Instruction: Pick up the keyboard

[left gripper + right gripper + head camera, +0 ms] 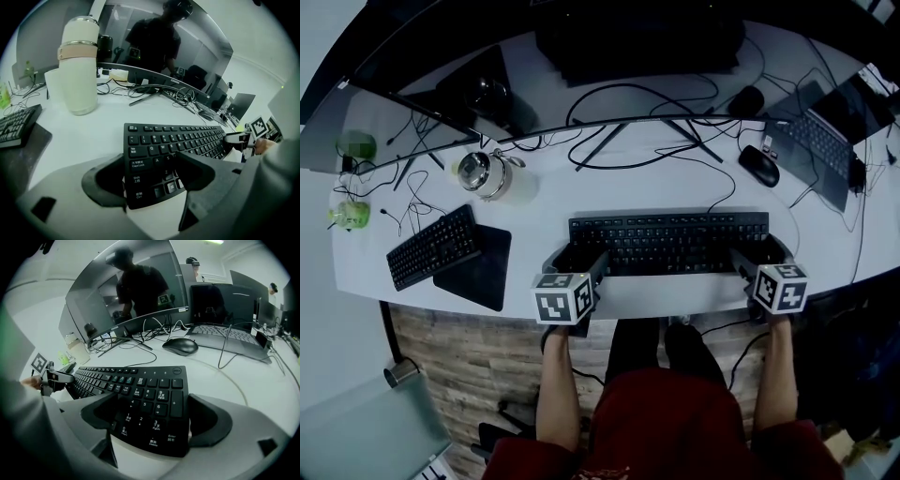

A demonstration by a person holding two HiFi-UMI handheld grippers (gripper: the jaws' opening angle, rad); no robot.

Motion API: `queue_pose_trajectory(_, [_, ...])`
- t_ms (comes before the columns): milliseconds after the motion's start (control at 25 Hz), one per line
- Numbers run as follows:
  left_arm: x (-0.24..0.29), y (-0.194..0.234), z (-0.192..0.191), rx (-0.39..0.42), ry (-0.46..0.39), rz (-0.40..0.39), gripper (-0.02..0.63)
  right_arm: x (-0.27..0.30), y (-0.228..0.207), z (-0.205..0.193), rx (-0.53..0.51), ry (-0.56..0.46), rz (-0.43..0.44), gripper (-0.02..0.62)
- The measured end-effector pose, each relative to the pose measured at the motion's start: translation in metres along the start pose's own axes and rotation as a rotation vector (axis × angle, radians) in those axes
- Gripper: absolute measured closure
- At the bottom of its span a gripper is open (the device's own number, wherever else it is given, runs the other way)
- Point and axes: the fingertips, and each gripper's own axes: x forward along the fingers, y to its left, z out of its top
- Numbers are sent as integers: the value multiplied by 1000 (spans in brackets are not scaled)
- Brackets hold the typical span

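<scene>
**Where are your grippers?**

Nearest me, at the front edge of the white desk. My left gripper is at the left end of the black keyboard. My right gripper is at its right end.

**Clamped on it?**

No, both stand wide. In the left gripper view, the keyboard's near left corner, with Caps Lock and Shift, sits between the jaws. The outer jaw is just beside the end edge and the inner one hangs over the letter keys. The right gripper view shows the mirror of that. The number-pad corner lies between the jaws, and the outer jaw is just beside the right edge, with a sliver of desk showing between. The inner jaw is over the keys at the pad's left side.

**And the keyboard itself?**

It lies on the desk, parallel to the front edge, straight before me. Its cable curls away toward the back.

**What's around it?**

To my left is a smaller black keyboard, set at an angle, with its right end on a dark mouse pad. Past that, a cream flask stands upright. Farther back on the right is a black mouse, and beyond it an open laptop. A curved monitor spans the back, with loose cables below it. At the far left edge is a small green container.
</scene>
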Motion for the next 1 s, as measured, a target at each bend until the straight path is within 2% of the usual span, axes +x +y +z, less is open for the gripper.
queue_pose_trajectory(360, [-18, -2, 8, 12, -47, 19, 279, -12, 8, 13, -28, -66, 11, 156])
queue_pose_trajectory(1000, [-105, -26, 93, 118, -320, 69, 279, -84, 34, 102, -102, -345, 23, 156])
